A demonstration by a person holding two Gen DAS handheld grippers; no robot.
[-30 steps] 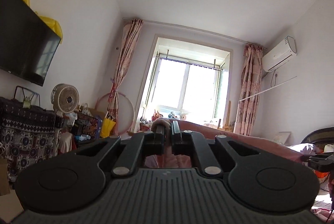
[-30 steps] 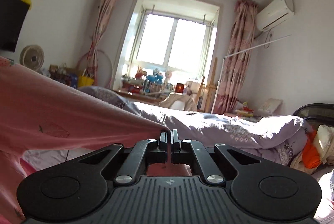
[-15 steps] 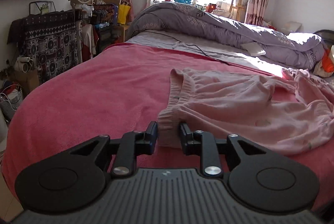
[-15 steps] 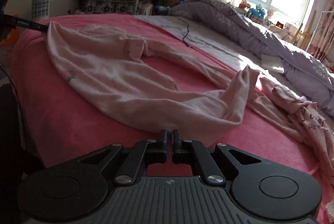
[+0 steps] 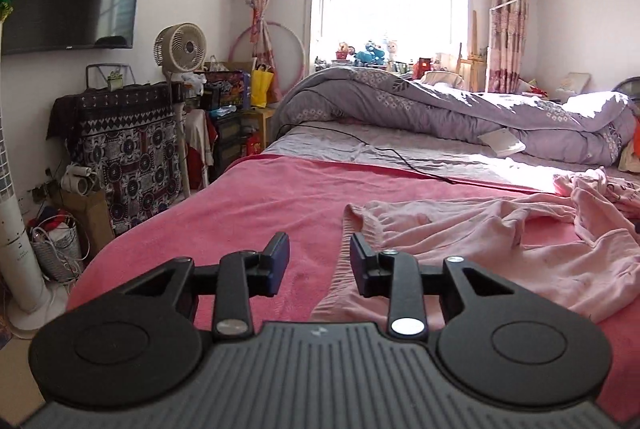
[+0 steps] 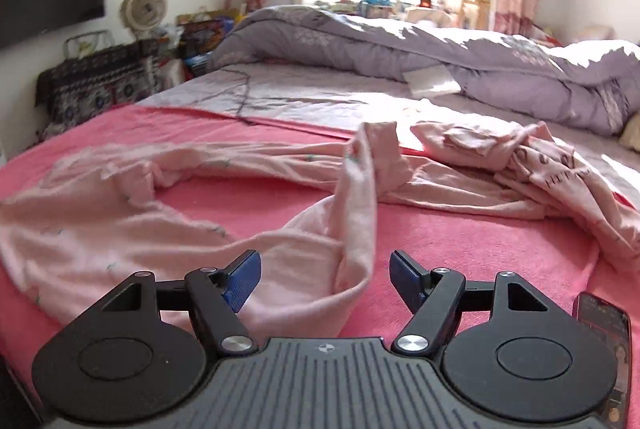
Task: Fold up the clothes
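Now the left hand-held gripper [image 5: 319,261] stands partly open, its jaws having just been opening, and nothing is pinched: the elastic waistband edge of the pale pink garment [image 5: 472,253] lies just beside its right finger, and whether they touch I cannot tell. The right hand-held gripper [image 6: 325,279] gapes wide, its jaws likewise just opened, and a soft fold of the same pink garment [image 6: 352,229] rises loosely in the gap between the blue ribbed pads [image 6: 242,279] without being pressed. The garment is thin, fuzzy knit cloth (crumpled, with a small printed pattern), sprawled across the fleecy pink blanket [image 5: 260,205] on the bed. Beyond the garment, a second rumpled pink piece [image 6: 532,157] with dark lettering lies at the blanket's far edge, and farther off a puffy lilac quilt [image 5: 440,109] is heaped. Beside the right hand-held gripper, a glossy phone [image 6: 604,345] rests on the blanket.
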